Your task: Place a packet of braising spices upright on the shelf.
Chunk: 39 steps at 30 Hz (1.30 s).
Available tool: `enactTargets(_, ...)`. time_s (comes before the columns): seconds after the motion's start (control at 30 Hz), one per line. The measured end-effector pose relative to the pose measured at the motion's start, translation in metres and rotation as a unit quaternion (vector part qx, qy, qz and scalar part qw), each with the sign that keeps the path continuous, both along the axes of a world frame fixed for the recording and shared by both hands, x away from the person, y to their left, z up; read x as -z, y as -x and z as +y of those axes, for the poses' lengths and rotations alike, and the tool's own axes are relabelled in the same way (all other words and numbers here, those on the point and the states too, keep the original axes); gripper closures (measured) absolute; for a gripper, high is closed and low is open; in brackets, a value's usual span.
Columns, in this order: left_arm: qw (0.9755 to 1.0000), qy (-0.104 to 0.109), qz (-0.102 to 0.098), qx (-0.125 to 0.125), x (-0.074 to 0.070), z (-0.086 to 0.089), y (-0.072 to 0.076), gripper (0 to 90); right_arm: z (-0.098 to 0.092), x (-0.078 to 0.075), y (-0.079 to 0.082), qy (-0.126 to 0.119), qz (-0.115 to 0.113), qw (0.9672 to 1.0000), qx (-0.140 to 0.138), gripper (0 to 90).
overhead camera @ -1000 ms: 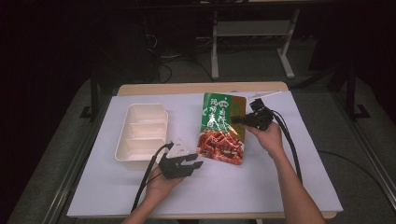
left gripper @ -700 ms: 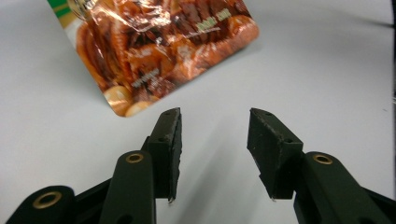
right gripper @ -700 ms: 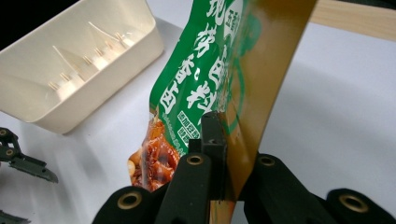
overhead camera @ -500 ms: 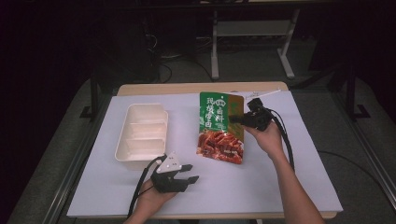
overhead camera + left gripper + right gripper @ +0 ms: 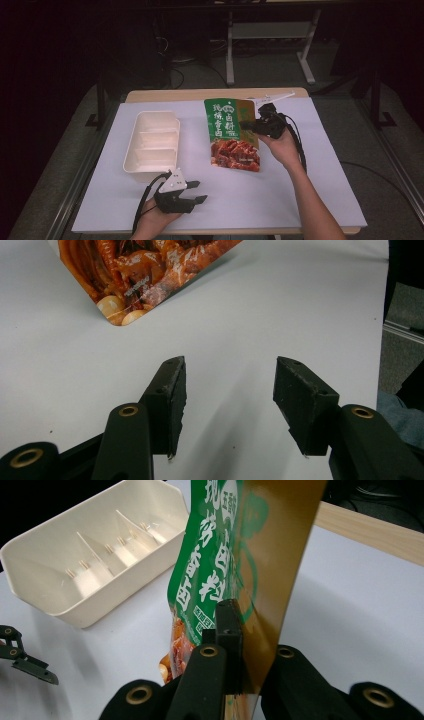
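Right claw [image 5: 248, 123] clamped on right edge of pouch [image 5: 231, 134] — pouch tilted up off surface [image 5: 300, 190], lower end toward near edge. Left claw [image 5: 199, 192] apart, jaws just been opening, nothing between them, low near surface's near edge, well apart from pouch. Tray [image 5: 152, 142] just left of pouch — cream, with dividers.
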<state>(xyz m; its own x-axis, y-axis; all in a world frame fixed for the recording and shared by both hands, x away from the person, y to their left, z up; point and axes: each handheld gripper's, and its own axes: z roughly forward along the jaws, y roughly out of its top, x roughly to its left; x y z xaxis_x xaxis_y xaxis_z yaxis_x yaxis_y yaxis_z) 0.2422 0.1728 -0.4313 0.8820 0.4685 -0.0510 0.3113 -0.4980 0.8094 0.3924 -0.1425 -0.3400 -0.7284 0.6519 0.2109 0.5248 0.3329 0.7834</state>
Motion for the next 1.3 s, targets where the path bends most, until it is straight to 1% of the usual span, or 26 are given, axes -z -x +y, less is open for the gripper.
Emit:
enactTargets(0.07,1.0000,0.005,0.001,-0.002,-0.001,0.003,0.001,44.8,0.002,-0.002,0.000,0.003,-0.005,1.0000,-0.002,89.0)
enactTargets(0.1,1.0000,0.006,0.000,-0.001,-0.001,0.004,0.002,44.3,0.003,-0.003,0.000,0.002,-0.004,1.0000,-0.001,89.0)
enactTargets(0.17,1.0000,0.008,0.000,0.003,0.000,0.006,0.005,41.0,0.005,-0.004,-0.001,0.004,-0.004,1.0000,-0.002,89.0)
enactTargets(0.27,1.0000,0.005,-0.002,0.005,0.001,0.007,0.007,40.7,0.007,-0.006,-0.001,0.001,-0.005,1.0000,-0.002,89.0)
enactTargets(0.3,1.0000,0.002,0.000,0.005,0.002,0.009,0.008,39.3,0.008,-0.007,-0.001,0.001,-0.009,0.9999,-0.005,89.2)
enactTargets(0.47,1.0000,0.003,-0.002,0.005,0.002,0.011,0.008,38.5,0.013,-0.011,-0.001,0.005,-0.013,0.9999,-0.008,89.2)
enactTargets(0.57,0.9999,0.005,-0.007,0.006,0.003,0.012,0.010,38.6,0.016,-0.013,-0.002,0.003,-0.015,0.9998,-0.009,89.2)
enactTargets(0.63,0.9999,0.006,-0.008,0.005,0.003,0.014,0.010,38.5,0.017,-0.014,-0.002,0.002,-0.018,0.9998,-0.011,89.2)
enactTargets(0.73,0.9999,0.010,-0.009,0.003,0.003,0.016,0.011,37.5,0.021,-0.019,0.000,-0.007,-0.021,0.9997,-0.014,89.2)
enactTargets(1.1,0.9999,0.009,-0.012,-0.002,0.002,0.018,0.011,36.0,0.035,-0.030,-0.002,-0.012,-0.034,0.9992,-0.017,89.3)
enactTargets(1.13,0.9999,0.007,-0.011,-0.002,0.002,0.018,0.011,35.6,0.037,-0.032,-0.003,-0.019,-0.034,0.9991,-0.016,89.4)
enactTargets(1.3,0.9999,0.012,-0.008,-0.008,0.001,0.019,0.010,35.3,0.042,-0.040,-0.005,-0.030,-0.037,0.9987,-0.020,89.4)
